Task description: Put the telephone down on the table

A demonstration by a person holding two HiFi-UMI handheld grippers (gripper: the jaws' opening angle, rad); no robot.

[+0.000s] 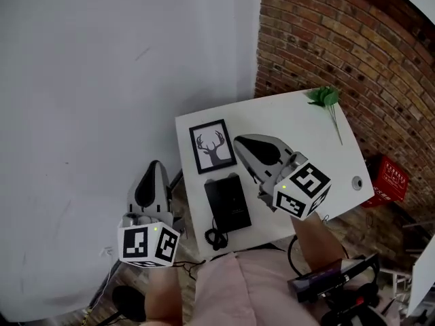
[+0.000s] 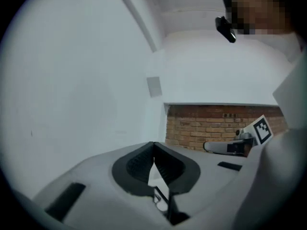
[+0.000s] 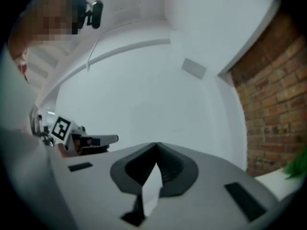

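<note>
The black telephone lies flat on the white table near its front edge, with its coiled cord trailing off the near end. My left gripper is held up to the left of the table, beside it and not over it, shut with nothing between the jaws. My right gripper hovers above the table just right of the telephone, also shut and empty. In the left gripper view the left gripper shows its jaws meeting, aimed level at a white wall. In the right gripper view the right gripper shows the same.
A framed deer picture lies on the table behind the telephone. A green plant sprig sits at the far right corner. A brick wall stands behind, and a red crate is on the floor at right.
</note>
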